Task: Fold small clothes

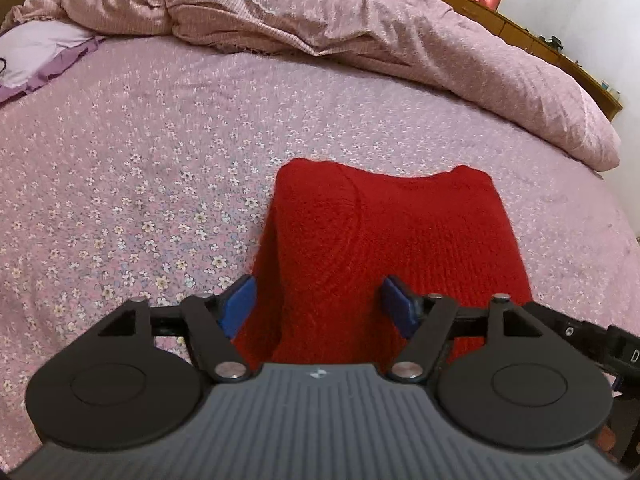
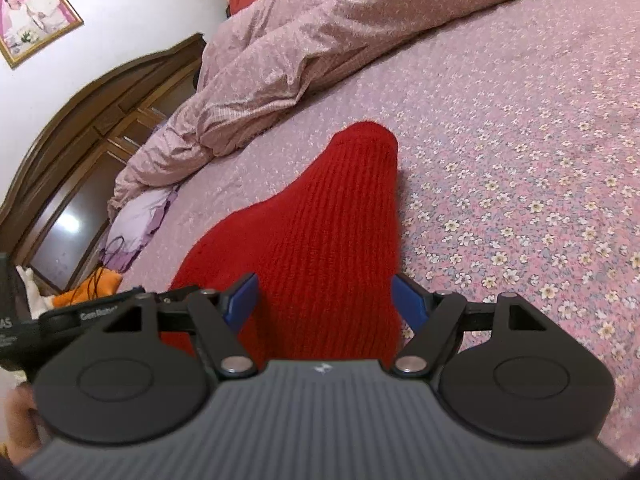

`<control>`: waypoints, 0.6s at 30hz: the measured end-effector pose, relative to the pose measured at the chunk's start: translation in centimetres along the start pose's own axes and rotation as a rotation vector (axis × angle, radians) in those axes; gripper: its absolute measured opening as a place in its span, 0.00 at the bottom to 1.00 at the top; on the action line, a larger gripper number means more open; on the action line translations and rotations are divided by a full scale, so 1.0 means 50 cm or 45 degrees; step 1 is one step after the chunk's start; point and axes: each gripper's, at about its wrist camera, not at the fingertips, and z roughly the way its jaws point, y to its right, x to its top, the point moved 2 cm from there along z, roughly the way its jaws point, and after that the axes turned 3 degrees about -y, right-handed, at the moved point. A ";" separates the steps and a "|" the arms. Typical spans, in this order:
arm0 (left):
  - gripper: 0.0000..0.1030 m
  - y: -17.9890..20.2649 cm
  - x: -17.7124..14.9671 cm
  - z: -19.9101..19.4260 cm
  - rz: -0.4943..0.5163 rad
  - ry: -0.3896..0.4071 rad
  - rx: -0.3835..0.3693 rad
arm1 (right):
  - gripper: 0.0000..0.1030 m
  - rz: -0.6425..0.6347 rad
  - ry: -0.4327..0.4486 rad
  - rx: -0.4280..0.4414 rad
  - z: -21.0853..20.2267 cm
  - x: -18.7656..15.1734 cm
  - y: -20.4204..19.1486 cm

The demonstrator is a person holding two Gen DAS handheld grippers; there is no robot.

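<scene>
- The red knit [image 1: 392,236] lies on the bed [image 1: 140,184], folded into a compact block with a doubled far edge; judged near finished.
- The left gripper [image 1: 320,304] stands wide above the near edge, pads clear, holding nothing.
- The right gripper [image 2: 324,300] stands wide astride the knit's other side, empty; pads appear clear.
- The rumpled duvet [image 1: 320,20] and pillow [image 1: 36,52] sit well apart; neither obstructs.
- The headboard [image 2: 80,120] and framed photo [image 2: 36,16] stand beyond.
</scene>
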 end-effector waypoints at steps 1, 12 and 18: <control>0.79 -0.004 0.002 0.007 -0.005 -0.004 0.001 | 0.74 -0.001 -0.008 0.003 0.007 0.002 0.001; 0.86 -0.059 0.013 0.081 -0.177 -0.107 -0.240 | 0.90 -0.011 -0.079 0.012 0.079 0.012 0.004; 0.88 -0.077 0.009 0.110 -0.246 -0.135 -0.362 | 0.93 0.164 -0.194 0.173 0.129 0.015 0.053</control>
